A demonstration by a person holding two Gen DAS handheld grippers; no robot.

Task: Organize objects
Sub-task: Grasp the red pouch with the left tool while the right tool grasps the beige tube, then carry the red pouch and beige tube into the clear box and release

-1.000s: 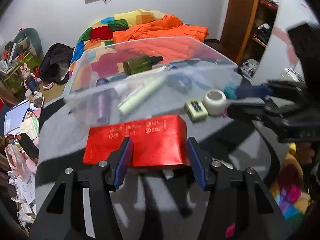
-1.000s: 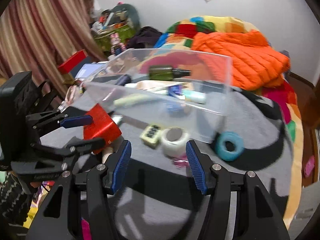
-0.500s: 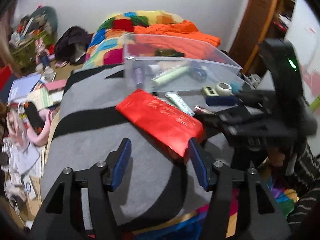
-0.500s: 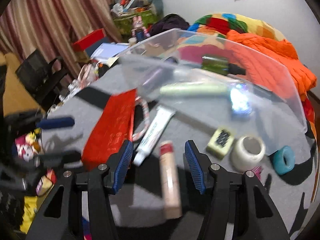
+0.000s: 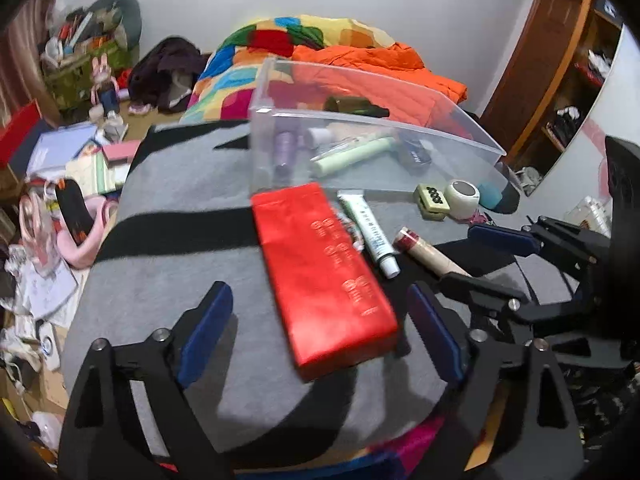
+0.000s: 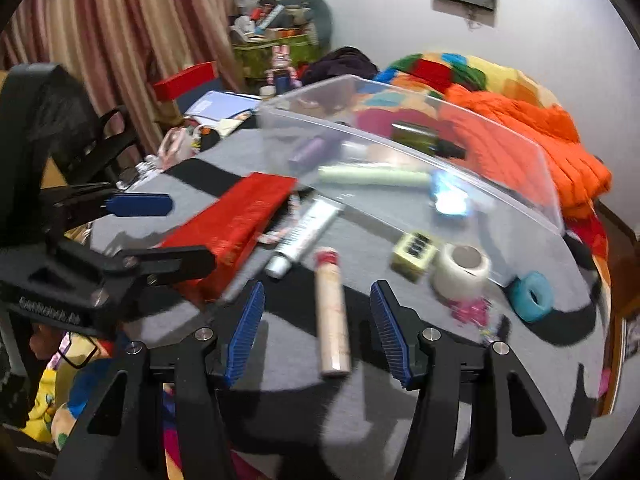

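- Flat red foil box (image 5: pixel 324 276), gold embossed marks unreadable, lies on grey tabletop (image 5: pixel 160 280) between left gripper (image 5: pixel 320 332) jaws, opening, not touching.
- Right gripper (image 6: pixel 316 328) jaws apart around beige tube (image 6: pixel 332 320), no contact.
- White tube (image 5: pixel 370 232) print illegible.

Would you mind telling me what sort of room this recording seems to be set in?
Most likely a lived-in bedroom. A bed with a patchwork quilt and an orange duvet lies behind the clear storage bin, striped curtains hang at one side, and clothes and papers litter the floor.
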